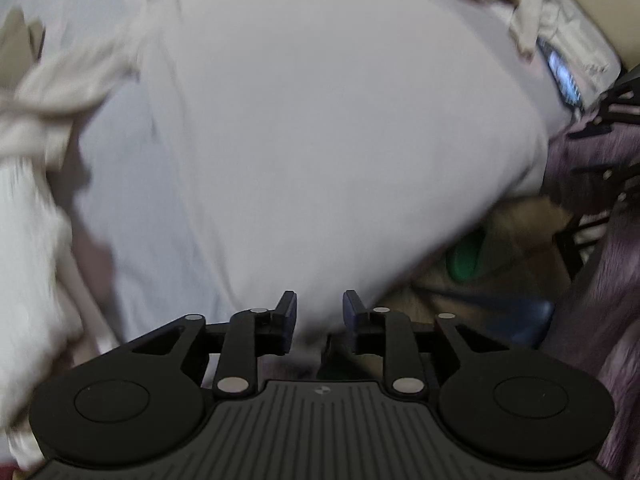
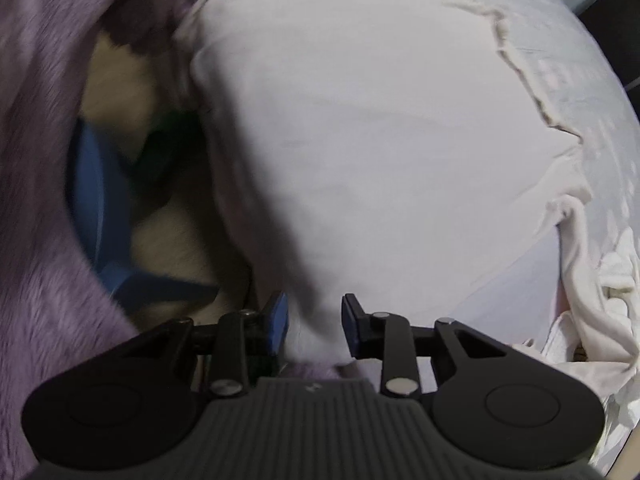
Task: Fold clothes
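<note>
Both views smeared w/ motion blur. Can't tell if my left gripper (image 1: 316, 322) or right gripper (image 2: 314, 326) pads actually press the pale garment (image 1: 320, 140). Green thing (image 1: 464, 258) half hidden under its edge, can't ID it. Blue object (image 2: 100, 208) blurred too.

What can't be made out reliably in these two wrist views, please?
- White garment: its type and far edges, blurred and cut off in both views.
- Green object and blue object: identity unclear, blurred and partly behind the garment.
- Dark patterned item, left wrist view: small and blurred.
- Purple fuzzy fabric: extent cut off by the frame edge.
</note>
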Demonstrator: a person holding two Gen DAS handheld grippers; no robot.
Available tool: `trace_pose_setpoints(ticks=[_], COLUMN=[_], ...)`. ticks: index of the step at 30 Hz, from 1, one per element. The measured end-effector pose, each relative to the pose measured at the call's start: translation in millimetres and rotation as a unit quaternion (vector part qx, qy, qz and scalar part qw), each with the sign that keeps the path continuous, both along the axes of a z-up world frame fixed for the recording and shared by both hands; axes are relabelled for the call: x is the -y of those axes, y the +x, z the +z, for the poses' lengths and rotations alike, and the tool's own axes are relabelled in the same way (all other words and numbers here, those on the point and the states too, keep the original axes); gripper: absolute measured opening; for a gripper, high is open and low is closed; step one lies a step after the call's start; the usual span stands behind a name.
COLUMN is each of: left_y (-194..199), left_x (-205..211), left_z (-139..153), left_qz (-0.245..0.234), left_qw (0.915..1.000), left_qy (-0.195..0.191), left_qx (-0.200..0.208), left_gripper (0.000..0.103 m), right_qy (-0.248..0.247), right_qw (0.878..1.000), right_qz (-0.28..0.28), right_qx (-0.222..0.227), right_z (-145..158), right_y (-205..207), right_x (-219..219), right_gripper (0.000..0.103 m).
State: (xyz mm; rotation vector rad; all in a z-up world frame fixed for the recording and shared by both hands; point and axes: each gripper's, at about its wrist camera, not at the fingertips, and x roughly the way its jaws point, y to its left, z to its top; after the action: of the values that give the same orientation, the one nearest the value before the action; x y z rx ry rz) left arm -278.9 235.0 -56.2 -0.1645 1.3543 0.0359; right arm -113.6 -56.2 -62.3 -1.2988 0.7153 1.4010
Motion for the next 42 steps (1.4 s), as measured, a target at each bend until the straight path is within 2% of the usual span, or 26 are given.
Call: trace_pose_setpoints(ticks=[4, 8, 14, 17, 19, 23, 28, 31, 35, 40, 42], left_y=[22.9, 41.7, 70.3, 93.4, 108.9, 140.1, 185.9, 214.0, 246.3, 278.0, 286.5], left_x=[-8.7, -34.3, -74.5, -81.3, -85.4, -87.8, -103.5, -116.5, -134.1, -153.7, -158.2], left_z=[11.0, 22.3, 30.8, 29.9, 27.0, 20.9, 3.2, -12.3, -33.6, -59.7, -65.3], left_qz=[0.001, 0.020, 0.062, 0.070, 0.070, 0.057, 0.054, 0.058, 0.075, 0.095, 0.103], left_qw=[0.9993, 0.9970, 0.9889, 0.9856, 0.9846, 0.9825, 0.9803, 0.9806, 0.9819, 0.9834, 0.9819], left_qy=[0.011, 0.032, 0.050, 0.054, 0.056, 0.068, 0.077, 0.079, 0.078, 0.075, 0.072], left_qx=[0.037, 0.067, 0.126, 0.144, 0.150, 0.164, 0.173, 0.169, 0.155, 0.135, 0.142], left_gripper=[0.025, 0.025, 0.025, 0.025, 0.023, 0.023, 0.023, 0.023, 0.023, 0.023, 0.023], right_qy=[0.018, 0.044, 0.133, 0.172, 0.191, 0.213, 0.214, 0.211, 0.213, 0.175, 0.178], right_qw=[0.999, 0.996, 0.972, 0.956, 0.944, 0.932, 0.936, 0.945, 0.948, 0.952, 0.951], right_qz=[-0.028, -0.078, -0.190, -0.239, -0.268, -0.289, -0.272, -0.245, -0.233, -0.247, -0.251], right_qx=[0.006, 0.014, 0.047, 0.019, -0.008, -0.046, -0.066, -0.056, -0.040, -0.033, -0.041], right_z=[2.9, 20.4, 56.1, 65.1, 61.5, 40.7, 18.2, 1.9, -21.3, -57.5, -66.0], right_y=[5.7, 36.3, 121.9, 159.8, 176.6, 188.8, 203.9, 211.4, 227.4, 254.1, 262.7], right_x=[-11.8, -17.4, -21.3, -34.8, -48.9, -91.7, -151.4, -189.6, -230.2, -261.8, -267.5], right_gripper=[0.037, 0.037, 0.037, 0.034, 0.024, 0.023, 0.023, 0.023, 0.023, 0.023, 0.023])
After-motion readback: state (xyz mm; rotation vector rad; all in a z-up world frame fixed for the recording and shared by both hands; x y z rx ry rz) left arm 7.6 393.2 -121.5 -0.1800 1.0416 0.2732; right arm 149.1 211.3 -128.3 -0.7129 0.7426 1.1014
